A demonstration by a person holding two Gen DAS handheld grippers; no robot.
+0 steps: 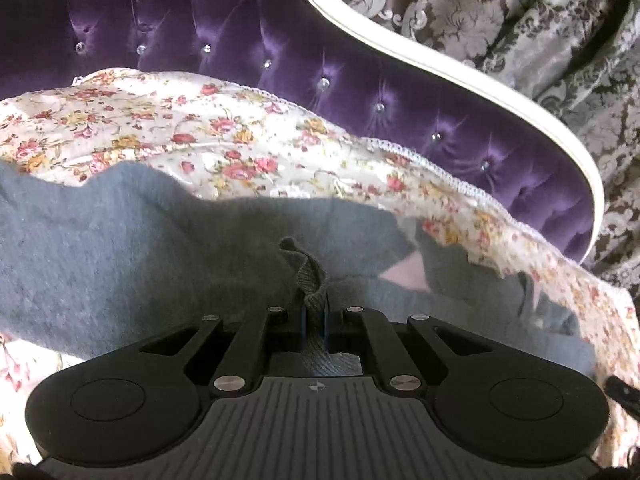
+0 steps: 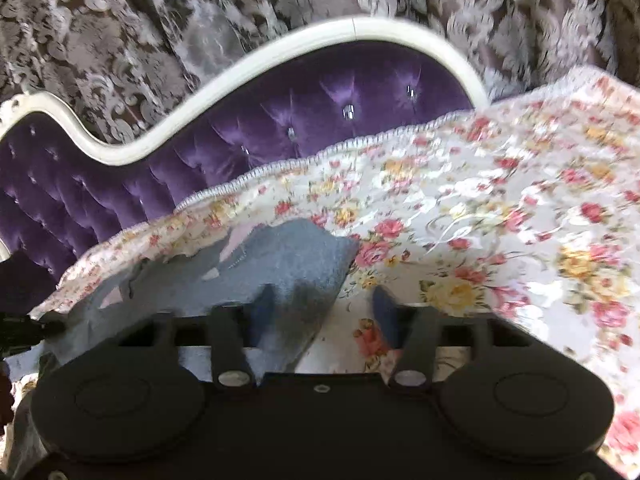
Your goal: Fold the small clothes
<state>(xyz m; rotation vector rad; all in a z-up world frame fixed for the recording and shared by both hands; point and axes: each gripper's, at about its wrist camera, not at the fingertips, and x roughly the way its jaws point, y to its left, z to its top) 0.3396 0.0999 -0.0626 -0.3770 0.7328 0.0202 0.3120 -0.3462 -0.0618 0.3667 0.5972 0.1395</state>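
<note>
Left wrist view shows the left gripper (image 1: pixel 315 316) pinching a ribbed edge of the grey garment (image 1: pixel 120 248) at 12 o'clock, likely to lift it for folding on the floral cover (image 1: pixel 240 140), while the right gripper (image 2: pixel 324 312) gapes wide over the garment's corner at 10 o'clock.

A floral bedspread (image 1: pixel 224 136) covers the bed, cream-coloured and printed with small pink, red and yellow roses, its far edge finished with a white braided trim (image 1: pixel 416 160). Behind it rises a purple tufted headboard (image 1: pixel 248 40), satin-shiny and studded with small crystal buttons (image 1: pixel 207 48), framed by a curving cream border (image 1: pixel 400 36). Beyond the headboard hangs a curtain (image 1: pixel 540 20) with a pale damask scroll pattern on a dark brown ground, falling in soft folds.
</note>
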